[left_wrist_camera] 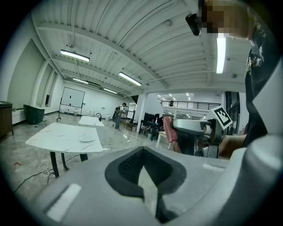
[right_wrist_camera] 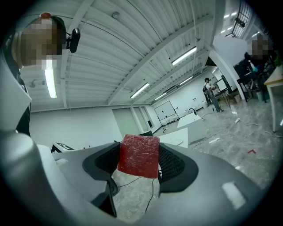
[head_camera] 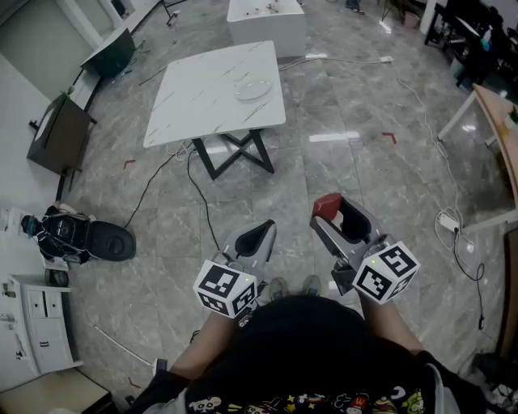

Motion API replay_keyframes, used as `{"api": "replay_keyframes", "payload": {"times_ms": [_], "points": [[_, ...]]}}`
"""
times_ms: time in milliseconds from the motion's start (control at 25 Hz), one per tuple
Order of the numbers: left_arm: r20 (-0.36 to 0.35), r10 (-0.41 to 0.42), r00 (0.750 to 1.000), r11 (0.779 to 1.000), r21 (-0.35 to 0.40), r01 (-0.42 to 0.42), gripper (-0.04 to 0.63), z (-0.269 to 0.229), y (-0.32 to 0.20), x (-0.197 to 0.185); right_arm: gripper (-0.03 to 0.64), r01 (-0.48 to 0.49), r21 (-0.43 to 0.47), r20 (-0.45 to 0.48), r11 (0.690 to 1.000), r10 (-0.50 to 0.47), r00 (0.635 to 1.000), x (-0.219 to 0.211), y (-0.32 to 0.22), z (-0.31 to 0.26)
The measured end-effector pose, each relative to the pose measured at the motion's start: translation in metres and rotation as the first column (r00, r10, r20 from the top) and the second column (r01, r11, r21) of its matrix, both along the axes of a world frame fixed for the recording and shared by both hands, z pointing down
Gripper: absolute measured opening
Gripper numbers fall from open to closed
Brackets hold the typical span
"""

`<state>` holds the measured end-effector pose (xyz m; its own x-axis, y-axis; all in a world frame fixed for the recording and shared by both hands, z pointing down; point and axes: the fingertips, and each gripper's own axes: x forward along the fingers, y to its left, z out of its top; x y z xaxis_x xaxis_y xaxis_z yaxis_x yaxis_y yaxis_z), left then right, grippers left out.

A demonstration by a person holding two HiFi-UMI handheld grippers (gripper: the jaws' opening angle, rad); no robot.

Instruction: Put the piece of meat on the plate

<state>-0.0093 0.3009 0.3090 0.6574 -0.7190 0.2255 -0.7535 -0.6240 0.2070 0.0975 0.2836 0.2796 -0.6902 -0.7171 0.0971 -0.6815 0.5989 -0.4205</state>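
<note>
A red piece of meat (head_camera: 326, 204) sits clamped between the jaws of my right gripper (head_camera: 336, 212), held low in front of the person's body. The right gripper view shows the meat (right_wrist_camera: 138, 156) as a flat red slab pressed by both black pads. My left gripper (head_camera: 261, 230) hangs beside it on the left, jaws together with nothing between them (left_wrist_camera: 141, 165). A white plate (head_camera: 253, 89) lies on the white marble-topped table (head_camera: 202, 97), well ahead of both grippers across the floor. From the left gripper view the plate (left_wrist_camera: 87, 139) is far off on the left.
Black cables (head_camera: 198, 198) trail over the grey tiled floor between me and the table. A white block (head_camera: 267, 24) stands behind the table. A black bag (head_camera: 73, 234) and white cabinet (head_camera: 32, 323) are on the left, a wooden desk (head_camera: 502, 137) and power strip (head_camera: 447, 220) on the right.
</note>
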Motion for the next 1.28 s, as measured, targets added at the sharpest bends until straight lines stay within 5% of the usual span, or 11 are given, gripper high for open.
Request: {"api": "replay_keyframes", "payload": {"times_ms": [520,1280], "points": [[0.020,-0.005,1.000,1.000,-0.020,0.006,0.002,0.010,-0.008,0.016,0.301,0.029,0.021,0.027,0.999,-0.030,0.999,0.005,-0.009,0.002],[0.053,-0.055,0.997,0.995,-0.075,0.059,0.002,0.042,-0.001,0.074,0.299,0.063,-0.017,-0.007,0.998,-0.063,0.998,0.072,-0.009,0.036]]}}
